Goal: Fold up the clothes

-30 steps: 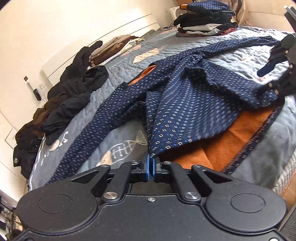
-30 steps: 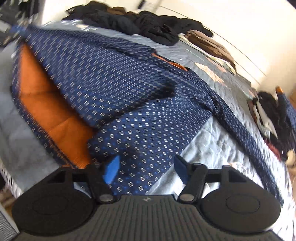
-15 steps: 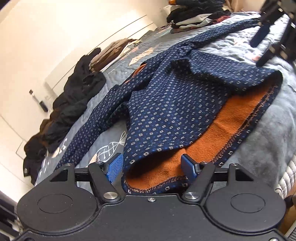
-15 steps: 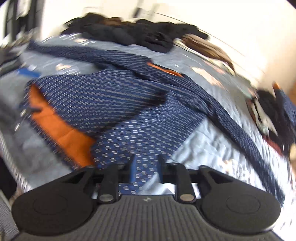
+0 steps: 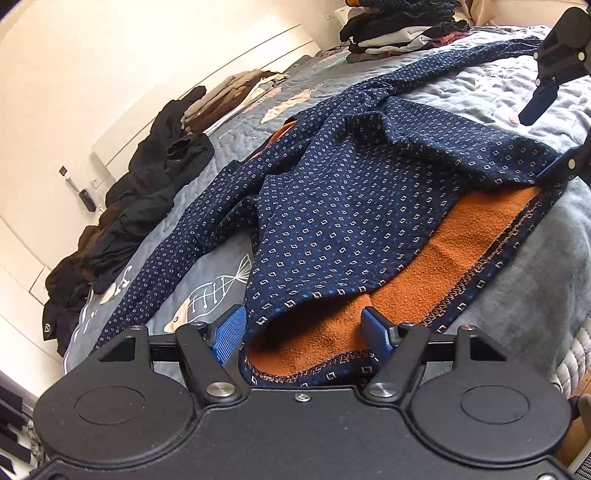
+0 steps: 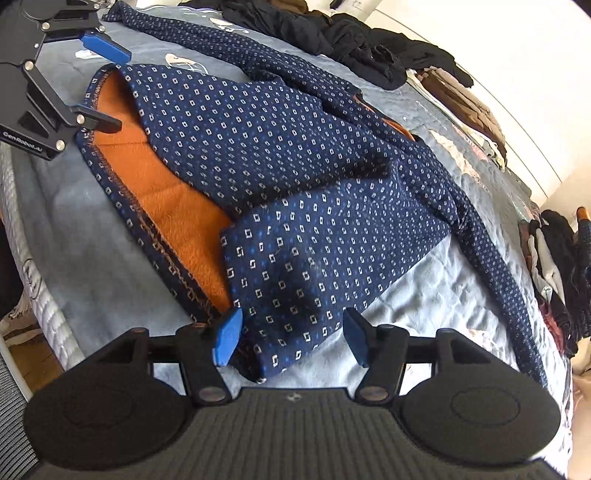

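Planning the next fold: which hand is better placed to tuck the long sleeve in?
Probably the left: its tool sits beside that sleeve, while the right tool is at the opposite hem corner.

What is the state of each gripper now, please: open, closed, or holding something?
Left gripper: open, holding nothing; the hem of the navy patterned garment lies between its pads.
Right gripper: opening; a garment corner lies between its pads, not pressed.

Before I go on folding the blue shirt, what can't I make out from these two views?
- Shirt hem, left wrist view: nearest edge hidden behind the left gripper.
- Shirt corner, right wrist view: tip hidden behind the opening right gripper.
- Right sleeve: cuff lost past the gripper body.
- Folded stack: cut off by the top edge.
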The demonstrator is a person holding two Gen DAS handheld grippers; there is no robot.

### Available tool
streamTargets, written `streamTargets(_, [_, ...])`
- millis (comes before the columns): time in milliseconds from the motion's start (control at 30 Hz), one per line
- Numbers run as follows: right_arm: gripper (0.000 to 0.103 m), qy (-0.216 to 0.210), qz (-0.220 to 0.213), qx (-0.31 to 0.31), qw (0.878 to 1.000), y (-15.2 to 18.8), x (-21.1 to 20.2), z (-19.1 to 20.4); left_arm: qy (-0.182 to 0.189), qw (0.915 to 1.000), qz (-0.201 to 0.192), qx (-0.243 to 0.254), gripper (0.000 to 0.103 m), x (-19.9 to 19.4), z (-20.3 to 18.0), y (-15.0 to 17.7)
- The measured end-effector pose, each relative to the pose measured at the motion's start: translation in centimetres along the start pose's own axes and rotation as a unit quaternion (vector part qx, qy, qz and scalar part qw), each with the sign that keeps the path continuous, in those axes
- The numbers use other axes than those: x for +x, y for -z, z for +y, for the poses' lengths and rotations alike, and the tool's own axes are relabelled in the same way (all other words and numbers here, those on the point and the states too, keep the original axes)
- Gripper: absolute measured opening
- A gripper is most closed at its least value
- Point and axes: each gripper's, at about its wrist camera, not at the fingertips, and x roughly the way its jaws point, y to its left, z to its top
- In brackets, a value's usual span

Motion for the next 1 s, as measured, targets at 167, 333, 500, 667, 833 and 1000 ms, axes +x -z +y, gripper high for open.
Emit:
streamTargets(167, [0.060, -0.015, -0.004, -0.033, 0.999, 0.3, -0.7, 0.5, 0.004, 1.0000, 0.002, -0.003, 0.068, 0.0, 0.0, 0.0])
streamTargets(333, [0.054, 0.004, -0.013, 0.000, 1.000, 0.2, 0.1, -0.5, 0.006, 1.0000, 0.001, -0.005, 0.069, 0.0, 0.0, 0.0])
streamTargets(500, [0.010, 0.015, -0.008, 0.036, 0.999, 0.3, 0.2, -2.2, 0.007, 1.0000, 0.003, -0.006, 0.069, 0.1, 0.1, 0.0])
streamTargets(667, [0.005, 0.017, -0.024, 0.121, 0.992, 0.9, -1.3, -5.3, 0.006, 0.9999, 0.007, -0.003, 0.068, 0.3, 0.0, 0.0])
streamTargets(833, [0.003, 0.045, -0.053, 0.180, 0.981, 1.4, -4.2, -8.4, 0.008, 0.9999, 0.000, -0.010, 0.068, 0.0, 0.2, -0.1])
streamTargets(1000, [0.000, 0.081, -0.031, 0.208, 0.974, 3.1, -5.5, -11.1, 0.011, 0.9999, -0.001, -0.012, 0.068, -0.1, 0.2, -0.2])
